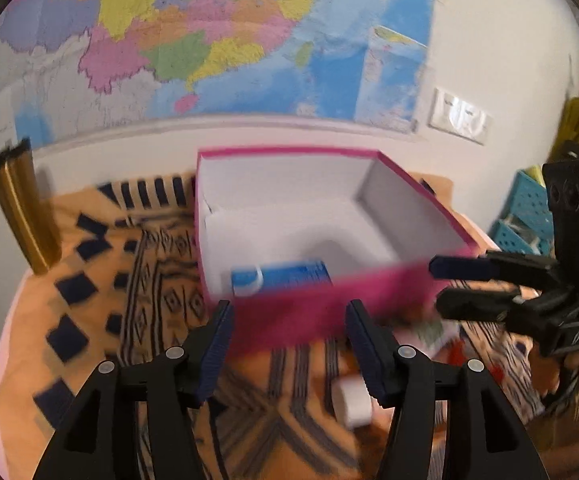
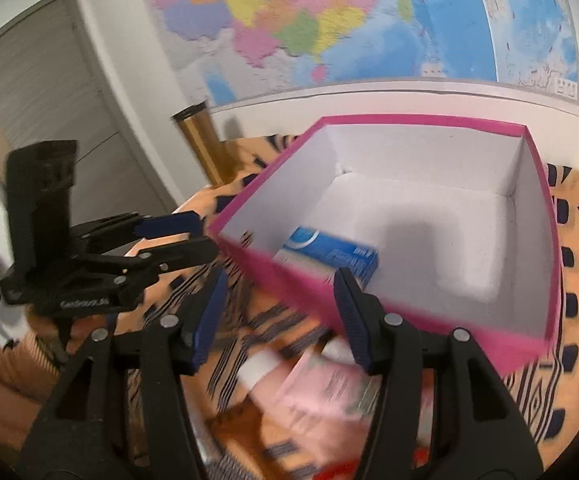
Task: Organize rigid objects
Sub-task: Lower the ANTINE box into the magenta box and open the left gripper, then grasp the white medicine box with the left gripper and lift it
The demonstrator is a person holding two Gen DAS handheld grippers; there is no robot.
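On a round table under an orange patterned cloth, against the wall: pink box, lid off, white inside. Low in its near corner, a blue carton, lying flat; seen again from the right wrist just behind the near wall. Rest of the box floor bare.

Outside the box, on the cloth just before its near wall: a white roll, blurred, lying on its side; in the right view a white tube touching or overlapping a pale pink packet, print too smeared to read. Something red at the bottom edge, unclear.

Left gripper: jaws parted, nothing between the pads, tips low over the cloth just short of the box wall. Also seen from the right wrist, off the box's left corner, pads apart, empty.

Right gripper: jaws parted about half way, nothing gripped, pointing down over the tube and packet, tips near the box's front wall. From the left wrist, right beside the box's right corner, held by a hand in a ribbed orange sleeve.

Behind: a gold cylinder upright at the table's far left, a wall map, a socket plate, teal crates at far right.
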